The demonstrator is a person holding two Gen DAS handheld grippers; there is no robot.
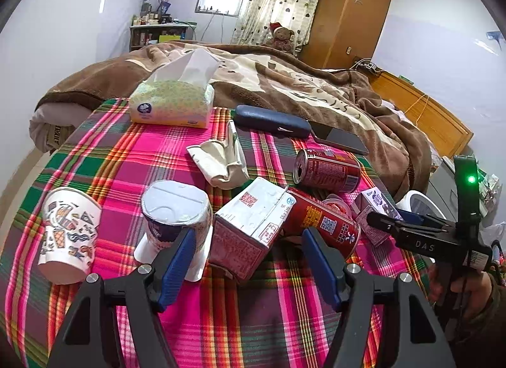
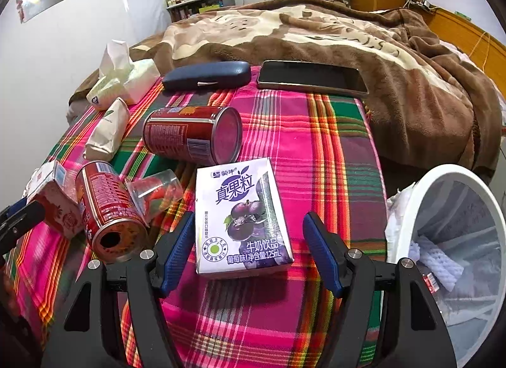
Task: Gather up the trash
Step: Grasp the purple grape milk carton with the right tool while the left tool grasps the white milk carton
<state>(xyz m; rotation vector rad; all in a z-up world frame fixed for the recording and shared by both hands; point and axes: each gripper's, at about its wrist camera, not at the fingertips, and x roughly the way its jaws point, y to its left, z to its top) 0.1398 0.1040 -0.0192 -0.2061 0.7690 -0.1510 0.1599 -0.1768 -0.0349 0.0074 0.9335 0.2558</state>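
The trash lies scattered on a pink, green and orange plaid cloth (image 2: 316, 134) spread over a bed. Nearest the right gripper (image 2: 249, 251) is a small purple milk-drink carton (image 2: 237, 219), lying flat with its printed face up. The blue pads stand wide on either side of the carton's near end without touching it; nothing is held. Just left of the carton lie a clear plastic cup (image 2: 156, 192) on its side and a red can (image 2: 107, 210) with its opened end toward the camera. A second red can (image 2: 189, 134) lies farther back. To the right, beside the bed, stands a white bin (image 2: 458, 241) with a liner and some waste inside.

The left gripper (image 1: 249, 257) hangs open and empty, its pads flanking a pink-and-white gable carton (image 1: 249, 229) tipped on its side, apart from it. Left of that carton stands an upended purple cup (image 1: 177, 210) and a patterned paper cup (image 1: 69, 229) on its side. A crumpled paper bag (image 1: 221, 159) lies farther back.

At the far edge of the cloth sit a tissue pack (image 1: 172, 102), a dark blue glasses case (image 1: 272, 121) and a phone (image 2: 311, 78), with a brown blanket (image 2: 348, 36) behind.
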